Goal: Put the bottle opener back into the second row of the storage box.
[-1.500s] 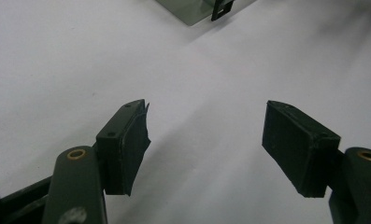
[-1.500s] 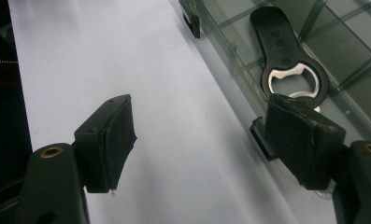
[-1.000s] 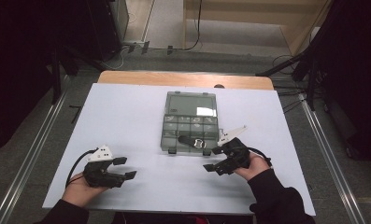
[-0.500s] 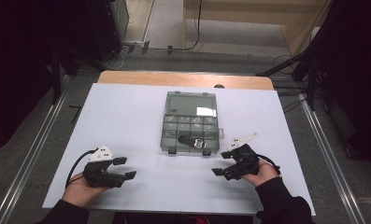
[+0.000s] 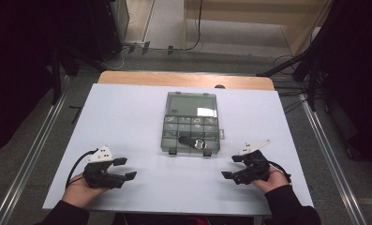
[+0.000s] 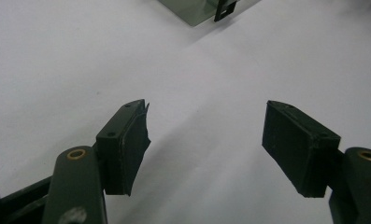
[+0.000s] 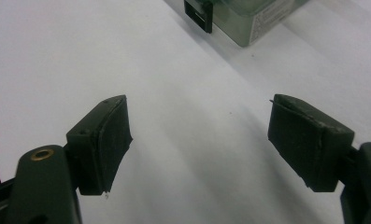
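My right gripper (image 5: 231, 167) has pulled back from the compartment box (image 5: 191, 123) toward the near right of the table (image 5: 127, 117). A second ago it sat right at the box's near right corner; now it rests well clear of it, low over the white surface. Its jaws have just been opening further, and the right gripper view shows them spread wide with only bare tabletop between the pads — nothing held. My left gripper (image 5: 125, 168) has kept its place at the near left, jaws likewise wide apart and empty in the left gripper view.

I read that retreat as a release: whatever the right gripper was doing at the box looks finished, and both hands now sit parked either side of it, so this is probably the close of a step or of the whole job.

The box lies mid-table, its clear lid down as far as I can judge, with a dark object (image 5: 191, 140) lying in or on the near row of compartments — I can't tell which, nor what it is; a glint beside it is too small to name. The contents of the other compartments are a blur through the plastic. In the gripper views the box is cut off at the top edge, showing just a corner and a black latch (image 7: 198, 15).
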Tool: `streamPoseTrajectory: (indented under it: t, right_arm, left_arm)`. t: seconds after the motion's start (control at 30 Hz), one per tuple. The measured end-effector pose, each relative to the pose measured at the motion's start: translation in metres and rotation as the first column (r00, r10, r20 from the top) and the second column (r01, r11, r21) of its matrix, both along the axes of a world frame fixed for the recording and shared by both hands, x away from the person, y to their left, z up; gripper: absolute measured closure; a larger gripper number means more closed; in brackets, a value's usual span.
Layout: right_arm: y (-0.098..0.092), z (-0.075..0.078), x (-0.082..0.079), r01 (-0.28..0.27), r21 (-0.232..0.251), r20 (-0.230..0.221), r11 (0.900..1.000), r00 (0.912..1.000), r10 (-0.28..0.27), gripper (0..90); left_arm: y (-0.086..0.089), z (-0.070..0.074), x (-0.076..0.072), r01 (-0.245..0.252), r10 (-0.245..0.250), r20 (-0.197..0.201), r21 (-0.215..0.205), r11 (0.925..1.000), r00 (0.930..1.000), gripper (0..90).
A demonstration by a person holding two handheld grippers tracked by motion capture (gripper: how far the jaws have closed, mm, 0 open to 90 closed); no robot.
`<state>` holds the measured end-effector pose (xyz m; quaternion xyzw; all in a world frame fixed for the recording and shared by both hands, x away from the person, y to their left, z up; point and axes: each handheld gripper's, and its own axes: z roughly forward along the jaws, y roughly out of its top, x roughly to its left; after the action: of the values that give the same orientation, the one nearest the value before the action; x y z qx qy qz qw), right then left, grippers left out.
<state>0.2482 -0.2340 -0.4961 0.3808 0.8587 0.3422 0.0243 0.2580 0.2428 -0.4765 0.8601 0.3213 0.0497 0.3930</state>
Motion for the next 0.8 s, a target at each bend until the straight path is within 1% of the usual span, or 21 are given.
streamPoseTrajectory:
  t: [0.1, 0.3, 0.43, 0.53, 0.7, 0.8]
  right_arm:
    - [-0.003, -0.0001, -0.0012, 0.009, 0.002, -0.003, 1.0, 1.0, -0.009, 21.7]
    - [-0.0084, -0.0032, -0.0032, 0.028, 0.0, 0.012, 1.0, 0.9995, -0.028, 21.2]
    - [-0.0101, -0.0043, -0.0039, 0.035, -0.001, 0.002, 0.999, 0.9994, -0.035, 21.1]
    - [-0.01, -0.0044, -0.0037, 0.033, 0.0, 0.004, 0.999, 0.9994, -0.033, 21.1]
    - [-0.0088, -0.0052, -0.0038, 0.029, -0.004, -0.005, 1.0, 0.9996, -0.029, 21.1]
    - [-0.0086, -0.0055, -0.0033, 0.024, -0.002, 0.0, 1.0, 0.9997, -0.024, 21.1]
  left_arm:
    - [0.0006, 0.0001, 0.0002, -0.002, 0.002, 0.002, 0.002, 1.0, 1.0, 31.3]
    - [0.0008, -0.0002, 0.0002, -0.008, 0.008, 0.001, -0.001, 1.0, 1.0, 31.2]
    - [0.0001, -0.0004, 0.0001, -0.007, 0.007, 0.0, -0.003, 1.0, 1.0, 31.2]
    - [0.0003, -0.0003, 0.0002, -0.007, 0.007, 0.002, -0.001, 1.0, 1.0, 31.2]
    - [0.0006, -0.0003, 0.0, -0.006, 0.006, 0.002, 0.001, 1.0, 1.0, 31.2]
    - [0.0007, -0.0001, -0.0002, -0.005, 0.005, 0.001, 0.001, 1.0, 1.0, 31.2]
